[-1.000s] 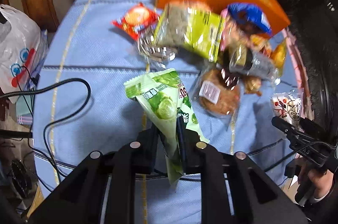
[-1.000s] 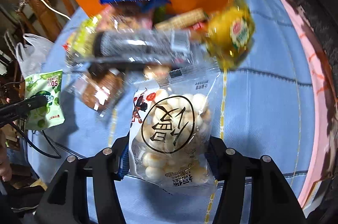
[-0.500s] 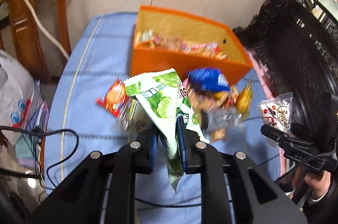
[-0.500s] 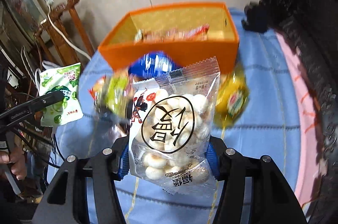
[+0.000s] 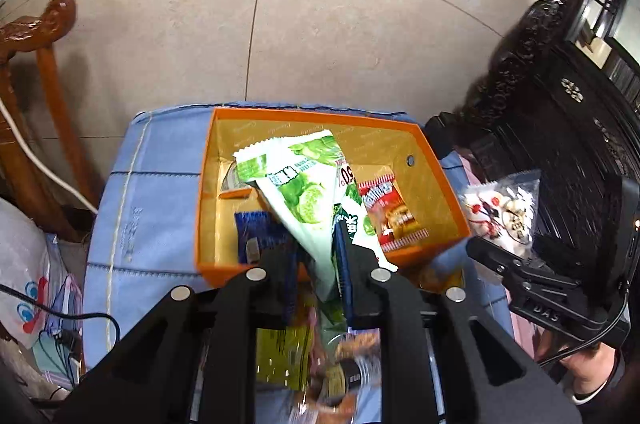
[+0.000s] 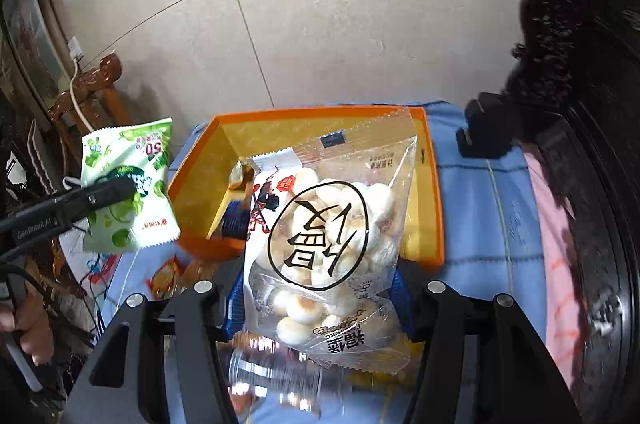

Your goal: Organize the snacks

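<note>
Both packets have risen from the pile toward the orange box [image 5: 208, 183] (left gripper [image 5: 316, 264] clamped on the green packet [image 5: 304, 183], right gripper [image 6: 320, 300] clamped on the clear bag [image 6: 332, 224]); release well inside its walls

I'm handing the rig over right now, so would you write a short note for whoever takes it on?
Left gripper: shut on the green snack packet, held up in front of the orange box.
Right gripper: shut on the clear bag of white round snacks, also held up in front of the box.
Done: the box on the blue cloth already holds a red packet and a blue one.
Left: drop both held packets in, then collect the loose snacks near the box's near side; they are blurred.
</note>
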